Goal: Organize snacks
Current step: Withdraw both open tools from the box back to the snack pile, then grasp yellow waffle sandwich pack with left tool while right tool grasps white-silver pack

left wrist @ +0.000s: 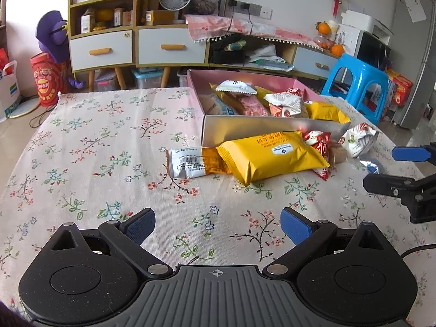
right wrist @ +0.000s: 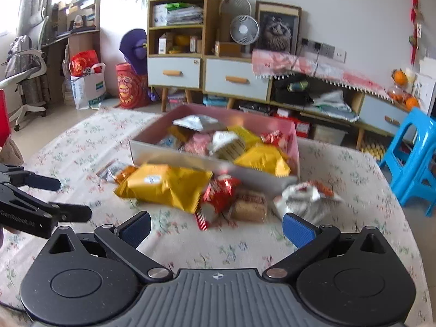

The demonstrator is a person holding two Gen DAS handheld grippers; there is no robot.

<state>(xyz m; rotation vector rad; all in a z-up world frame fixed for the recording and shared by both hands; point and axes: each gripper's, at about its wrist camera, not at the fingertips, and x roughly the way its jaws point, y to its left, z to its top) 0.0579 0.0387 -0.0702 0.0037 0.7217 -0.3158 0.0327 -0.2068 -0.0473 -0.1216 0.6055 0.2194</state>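
- Hovering low over the floral tablecloth (left wrist: 95,141), the left gripper (left wrist: 218,224) has its jaws spread wide, with nothing between its blue pads and nothing touched.
- The right gripper (right wrist: 216,227) is likewise wide open and empty, above the cloth just short of the loose snacks.
- A pink box (left wrist: 259,129) sits further back on the table, already holding several packets.
- Against its near wall lie a large yellow packet (left wrist: 272,158), a silver packet (left wrist: 185,162), red wrappers (left wrist: 320,143) and a white packet (left wrist: 357,139).

Wooden cabinets (left wrist: 136,27), blue stool (left wrist: 357,81)
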